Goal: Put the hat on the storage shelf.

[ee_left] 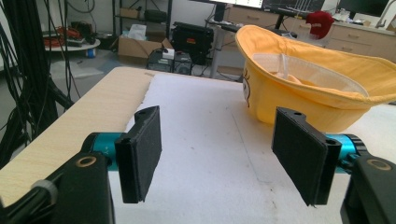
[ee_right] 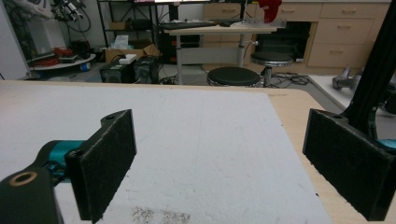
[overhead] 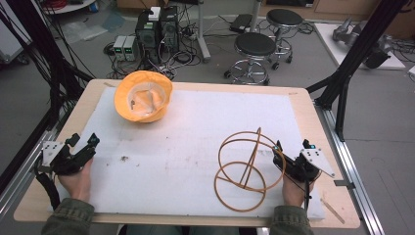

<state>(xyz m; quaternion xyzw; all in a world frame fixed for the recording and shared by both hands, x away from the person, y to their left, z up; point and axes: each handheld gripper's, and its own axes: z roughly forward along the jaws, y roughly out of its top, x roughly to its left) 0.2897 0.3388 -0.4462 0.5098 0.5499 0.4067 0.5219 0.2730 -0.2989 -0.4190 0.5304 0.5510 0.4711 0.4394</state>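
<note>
both tongs wide apart, nothing between them

yellow hat (overhead: 143, 96) lies brim-up at 11 o'clock, no writing readable; wire frame (overhead: 247, 169) at 5 o'clock touches right gripper (overhead: 288, 161); left gripper (overhead: 83, 143) sits by the 8 o'clock edge, bare white mat (overhead: 195, 127) between.

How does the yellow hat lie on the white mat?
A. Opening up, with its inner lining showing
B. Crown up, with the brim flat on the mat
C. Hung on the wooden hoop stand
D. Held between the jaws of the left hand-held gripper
A. The yellow hat rests with its opening upward, so the pale lining shows, apart from the wooden hoop stand; the left hand-held gripper is open with nothing between its jaws.
</note>
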